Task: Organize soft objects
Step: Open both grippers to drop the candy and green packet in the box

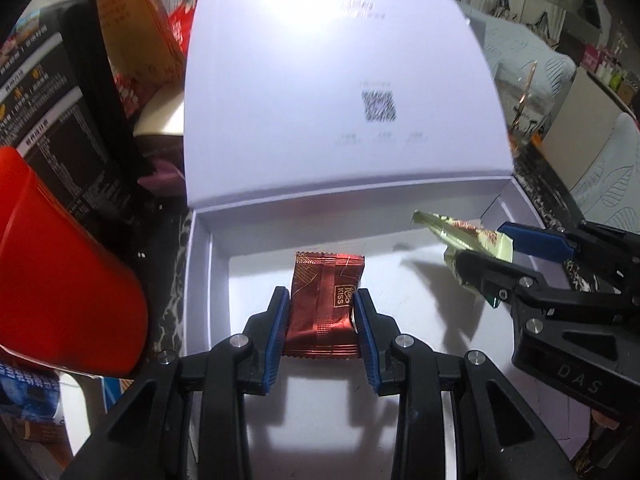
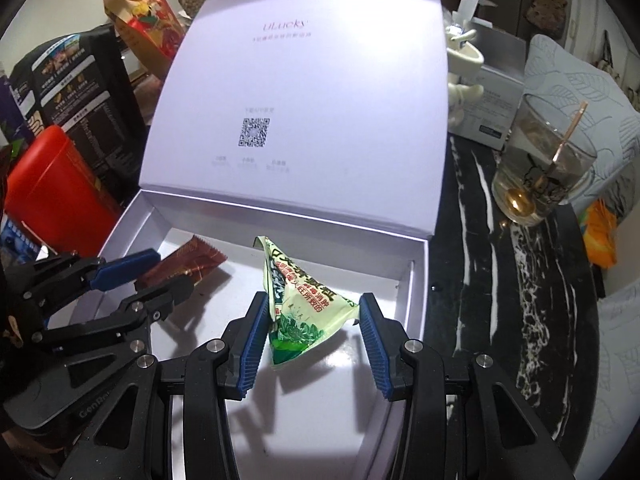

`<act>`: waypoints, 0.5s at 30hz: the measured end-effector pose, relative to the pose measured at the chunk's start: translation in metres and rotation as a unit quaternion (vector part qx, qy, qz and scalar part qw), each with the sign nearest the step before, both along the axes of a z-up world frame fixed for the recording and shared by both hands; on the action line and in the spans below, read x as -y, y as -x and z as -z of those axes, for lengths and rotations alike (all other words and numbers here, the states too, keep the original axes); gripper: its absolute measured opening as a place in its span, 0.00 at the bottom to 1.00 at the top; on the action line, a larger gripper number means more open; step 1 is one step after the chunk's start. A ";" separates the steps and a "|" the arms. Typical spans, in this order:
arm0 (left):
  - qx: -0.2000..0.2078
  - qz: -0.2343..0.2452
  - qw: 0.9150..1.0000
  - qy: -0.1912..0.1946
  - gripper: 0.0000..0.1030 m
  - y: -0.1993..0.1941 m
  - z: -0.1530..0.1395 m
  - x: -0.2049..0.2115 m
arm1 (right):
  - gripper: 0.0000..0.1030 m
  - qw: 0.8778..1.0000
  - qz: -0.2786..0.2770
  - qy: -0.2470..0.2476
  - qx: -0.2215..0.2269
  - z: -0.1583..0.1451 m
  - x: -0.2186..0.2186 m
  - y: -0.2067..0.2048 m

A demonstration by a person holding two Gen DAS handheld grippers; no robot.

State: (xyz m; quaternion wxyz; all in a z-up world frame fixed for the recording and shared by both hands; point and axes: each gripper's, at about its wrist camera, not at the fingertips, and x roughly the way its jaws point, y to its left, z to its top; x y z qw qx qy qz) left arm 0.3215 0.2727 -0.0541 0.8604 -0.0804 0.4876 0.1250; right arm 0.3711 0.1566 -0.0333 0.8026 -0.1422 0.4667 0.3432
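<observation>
A white box [image 1: 208, 264] with its lid raised lies open before both grippers; it also shows in the right wrist view [image 2: 412, 280]. My left gripper [image 1: 322, 300] is shut on a red foil candy packet [image 1: 326, 300] just above the box floor; the packet also shows in the right wrist view [image 2: 188, 262]. My right gripper [image 2: 314, 308] holds a crumpled green and yellow packet [image 2: 300, 304] between its jaws over the box's right side. In the left wrist view the right gripper [image 1: 486, 246] shows at the right with that packet [image 1: 460, 234].
A red tin [image 2: 52, 188], black snack boxes [image 2: 76, 92] and a paper bag [image 2: 140, 20] crowd the left. A glass with a spoon [image 2: 544, 168], a white figurine [image 2: 464, 68] and a white carton [image 2: 496, 92] stand on the black marbled tabletop [image 2: 500, 280] at the right.
</observation>
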 end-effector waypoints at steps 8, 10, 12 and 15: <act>-0.039 -0.014 0.999 -0.027 0.32 -0.011 0.009 0.001 | 0.44 1.000 0.001 0.024 -0.005 0.010 -0.013 -0.007; -0.045 -0.014 0.999 -0.028 0.34 -0.014 0.010 0.003 | 0.44 0.999 0.001 0.033 -0.002 0.011 -0.016 -0.007; -0.052 -0.010 0.998 -0.026 0.38 -0.017 0.012 0.005 | 0.47 0.999 0.000 0.038 -0.002 0.012 -0.017 -0.008; -0.057 -0.014 0.998 -0.028 0.44 -0.022 0.012 0.007 | 0.48 0.999 0.005 0.044 -0.005 0.012 -0.019 -0.008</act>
